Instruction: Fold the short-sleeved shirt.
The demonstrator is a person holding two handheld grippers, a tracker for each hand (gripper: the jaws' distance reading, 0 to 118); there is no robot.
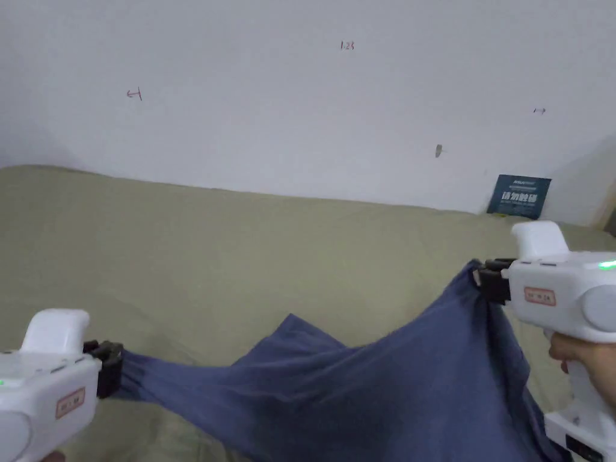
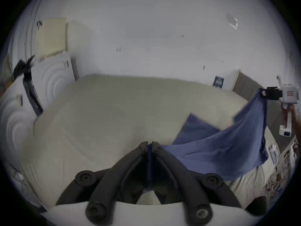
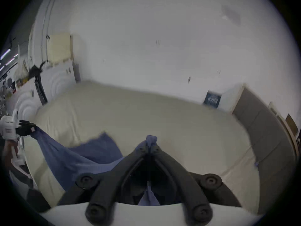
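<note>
Blue short-sleeved shirt (image 1: pixel 373 385) held up off a bed covered in a pale olive sheet (image 1: pixel 210 252), stretched between two grippers and sagging in the middle. Left gripper (image 1: pixel 114 367) at the near left of the head view, low, jaws pressed together on a bunched edge of the cloth; in the left gripper view (image 2: pixel 149 145) a thin blue strip of fabric clamped between the black jaws, running back between them. Right gripper (image 1: pixel 481 281) at the right, higher than the left, pinching another gathered edge of the shirt; in the right gripper view (image 3: pixel 150 144) a small tuft of blue cloth poking out past the closed jaw tips. Held by a hand (image 1: pixel 592 361) wrapped around the white handle. Fabric drawn taut near each grip, then drooping toward the near edge of the bed, with one flap (image 1: pixel 301 337) lying farther back against the sheet. White wall (image 1: pixel 313 108) beyond the bed, marked with a few small dark scribbles. Dark blue sign (image 1: pixel 519 195) leaned against that wall at the far right. White headboard (image 2: pixel 53 81) with a ring pattern off to the far left in the left gripper view.
</note>
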